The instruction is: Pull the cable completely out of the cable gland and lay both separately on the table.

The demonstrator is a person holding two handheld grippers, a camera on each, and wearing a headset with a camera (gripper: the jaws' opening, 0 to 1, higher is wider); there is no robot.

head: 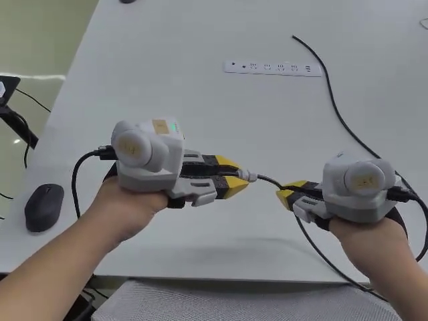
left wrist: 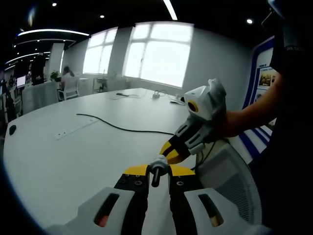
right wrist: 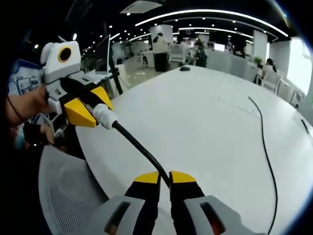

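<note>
Above the white table's (head: pixel 200 100) front edge, my left gripper (head: pixel 239 179) (left wrist: pixel 157 171) is shut on the small grey-white cable gland (head: pixel 248 176) (left wrist: pixel 158 165) (right wrist: pixel 104 116). A black cable (head: pixel 267 180) (right wrist: pixel 139 147) leaves the gland and runs a short way to my right gripper (head: pixel 284 192) (right wrist: pixel 164 177), which is shut on it. The two grippers point at each other, a few centimetres apart. Behind the right gripper the cable hangs down past the table edge. The cable's end inside the gland is hidden.
A white power strip (head: pixel 271 67) lies at the back of the table. Another black cable (head: pixel 344 124) (right wrist: pixel 266 156) trails across the right side. A dark mouse (head: pixel 43 206) rests at the left edge. A grey mesh chair (head: pixel 200 301) stands just below the front edge.
</note>
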